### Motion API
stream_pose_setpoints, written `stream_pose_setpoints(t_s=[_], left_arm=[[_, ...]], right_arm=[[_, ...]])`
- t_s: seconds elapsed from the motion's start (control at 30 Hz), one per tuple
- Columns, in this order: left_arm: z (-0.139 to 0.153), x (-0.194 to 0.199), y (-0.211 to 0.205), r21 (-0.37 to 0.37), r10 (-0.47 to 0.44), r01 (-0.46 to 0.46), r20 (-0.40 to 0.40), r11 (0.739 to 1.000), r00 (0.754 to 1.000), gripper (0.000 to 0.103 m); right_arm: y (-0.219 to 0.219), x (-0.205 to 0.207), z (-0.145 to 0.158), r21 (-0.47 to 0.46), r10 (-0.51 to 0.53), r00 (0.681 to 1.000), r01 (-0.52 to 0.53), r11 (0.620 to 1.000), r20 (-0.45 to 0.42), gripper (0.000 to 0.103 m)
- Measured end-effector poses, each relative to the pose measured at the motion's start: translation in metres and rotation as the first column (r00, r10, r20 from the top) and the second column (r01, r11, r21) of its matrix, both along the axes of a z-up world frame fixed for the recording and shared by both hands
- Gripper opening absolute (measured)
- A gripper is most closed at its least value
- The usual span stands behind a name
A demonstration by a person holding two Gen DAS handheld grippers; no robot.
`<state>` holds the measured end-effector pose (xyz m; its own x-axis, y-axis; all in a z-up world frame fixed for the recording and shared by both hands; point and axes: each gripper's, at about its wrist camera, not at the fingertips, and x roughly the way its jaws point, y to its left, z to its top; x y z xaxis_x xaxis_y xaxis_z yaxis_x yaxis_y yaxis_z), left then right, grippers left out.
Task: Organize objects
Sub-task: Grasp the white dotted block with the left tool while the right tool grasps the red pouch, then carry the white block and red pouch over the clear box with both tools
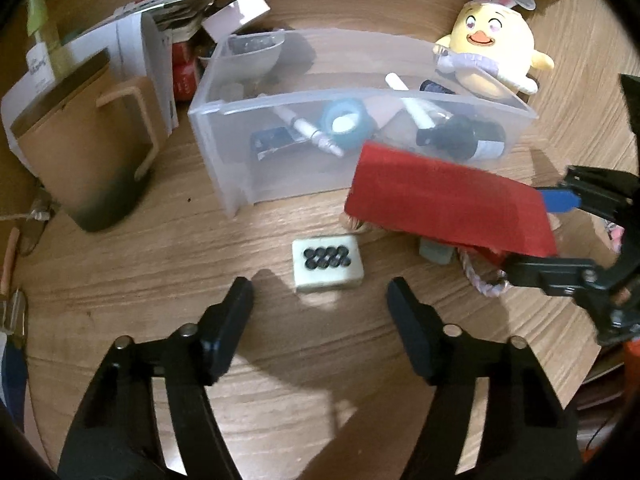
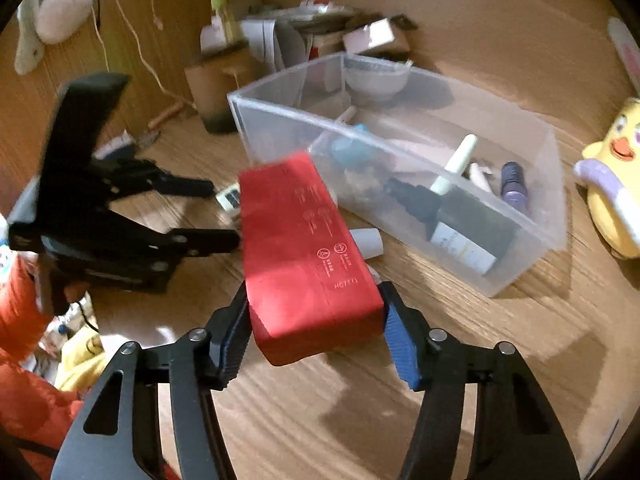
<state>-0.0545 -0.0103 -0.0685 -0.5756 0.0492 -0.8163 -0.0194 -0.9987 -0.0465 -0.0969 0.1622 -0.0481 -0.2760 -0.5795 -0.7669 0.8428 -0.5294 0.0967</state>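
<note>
My right gripper (image 2: 316,312) is shut on a long red box (image 2: 304,248) and holds it above the wooden table, just in front of a clear plastic bin (image 2: 532,240). In the left wrist view the red box (image 1: 448,200) hangs at the right, over the bin's front wall (image 1: 280,176), with the right gripper (image 1: 532,232) on its end. My left gripper (image 1: 320,292) is open and empty, just short of a white mahjong tile (image 1: 328,266) lying on the table. The bin holds bottles, a tape roll and pens.
A yellow chick plush (image 1: 496,56) sits behind the bin. A brown mug-like container (image 1: 92,148) and a pile of papers and boxes (image 1: 160,28) stand at the left. Small items and a twisted cord (image 1: 480,280) lie under the red box. A white cap (image 2: 366,242) lies by the bin.
</note>
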Motion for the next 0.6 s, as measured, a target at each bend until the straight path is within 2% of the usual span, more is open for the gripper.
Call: stream_pose_setpoints(t_s=[0.07,0.2,0.43,0.6], left_arm=[[0.000,-0.004,0.001,-0.007,0.013,-0.013,-0.007,1.000,1.000,0.060],[0.001,-0.009,0.000,-0.019,0.031,-0.032,-0.023,0.999,0.999,0.033],[0.004,-0.001,-0.003,0.006,0.067,-0.066,-0.043,0.998,0.997,0.033],[0.019,0.007,0.000,-0.014,0.073,-0.075,-0.091,0.997,0.993,0.033]], right_arm=[[0.007,0.003,0.005,-0.032,-0.029,1.000,0.029,0.999,0.002,0.055],[0.021,0.006,0.014,-0.088,-0.081,0.997,0.081,0.993,0.002,0.055],[0.035,0.004,0.026,-0.164,-0.126,0.992,0.126,0.978,0.008,0.054],[0.041,0.004,0.039,-0.211,-0.149,0.989,0.146,0.966,-0.001,0.054]])
